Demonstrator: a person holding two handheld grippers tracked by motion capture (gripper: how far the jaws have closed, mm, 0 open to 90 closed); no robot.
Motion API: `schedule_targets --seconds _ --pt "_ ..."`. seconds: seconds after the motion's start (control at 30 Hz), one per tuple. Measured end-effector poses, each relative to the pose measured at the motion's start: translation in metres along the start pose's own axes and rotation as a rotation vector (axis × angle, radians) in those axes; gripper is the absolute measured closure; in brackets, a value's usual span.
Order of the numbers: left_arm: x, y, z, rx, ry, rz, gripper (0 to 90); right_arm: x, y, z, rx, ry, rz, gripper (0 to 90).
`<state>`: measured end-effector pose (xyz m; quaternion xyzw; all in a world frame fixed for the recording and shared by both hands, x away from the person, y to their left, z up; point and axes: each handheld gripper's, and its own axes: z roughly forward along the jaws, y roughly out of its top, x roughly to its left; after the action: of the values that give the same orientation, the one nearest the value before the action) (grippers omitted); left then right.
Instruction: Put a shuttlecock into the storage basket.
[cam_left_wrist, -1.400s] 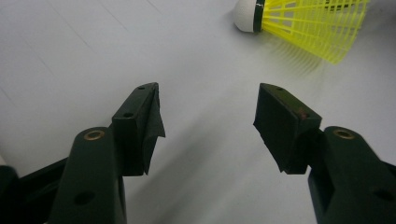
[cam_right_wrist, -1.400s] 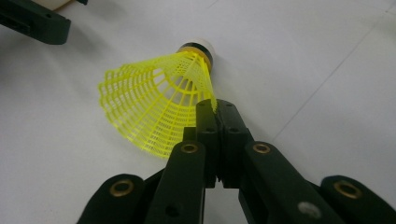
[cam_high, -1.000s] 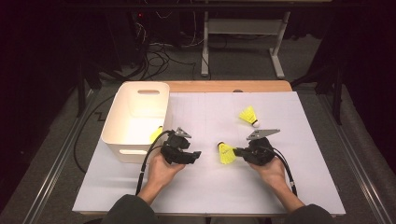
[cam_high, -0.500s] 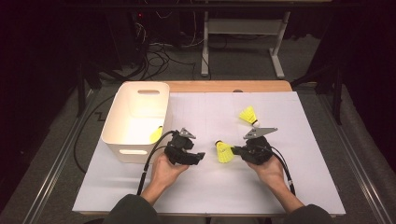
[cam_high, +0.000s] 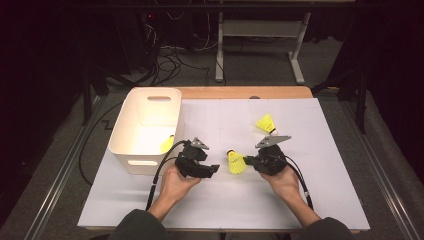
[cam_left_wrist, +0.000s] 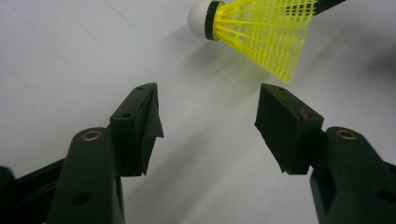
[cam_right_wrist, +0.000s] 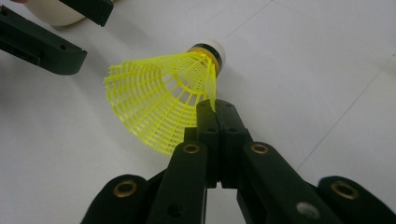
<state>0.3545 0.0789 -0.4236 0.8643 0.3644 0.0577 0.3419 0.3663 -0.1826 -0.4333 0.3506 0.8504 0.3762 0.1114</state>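
The right gripper (cam_high: 248, 161) pinches the rim of a yellow shuttlecock (cam_high: 236, 162) near the table's middle. The left gripper (cam_high: 214, 169) has just been opening, jaws apart, holding nothing.

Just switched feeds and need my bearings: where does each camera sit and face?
High view: overhead, looking forward and down on the table; forearms, both hands.
Left gripper view: on the left gripper, along open jaws.
Right gripper view: on the right gripper, pinching the shuttlecock's skirt.
Shared: that shuttlecock.
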Motion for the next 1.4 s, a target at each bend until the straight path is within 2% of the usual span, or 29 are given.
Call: schedule_targets --seconds 0.8,1.0,1.17,1.4 --pt "-0.010 0.003 0.004 0.018 -0.055 0.023 37.9 0.015 0.015 0.011 0.011 0.004 -0.007 90.0" --pt "-0.011 0.005 0.008 0.025 -0.055 0.025 37.2 0.017 0.016 0.013 0.017 0.006 -0.016 90.0" --pt "-0.011 0.006 0.011 0.025 -0.055 0.013 37.3 0.019 0.017 0.014 0.015 0.013 -0.020 90.0" --pt "-0.010 0.007 0.012 0.011 -0.035 -0.001 38.0 0.023 0.017 0.015 0.017 0.026 -0.025 90.0"
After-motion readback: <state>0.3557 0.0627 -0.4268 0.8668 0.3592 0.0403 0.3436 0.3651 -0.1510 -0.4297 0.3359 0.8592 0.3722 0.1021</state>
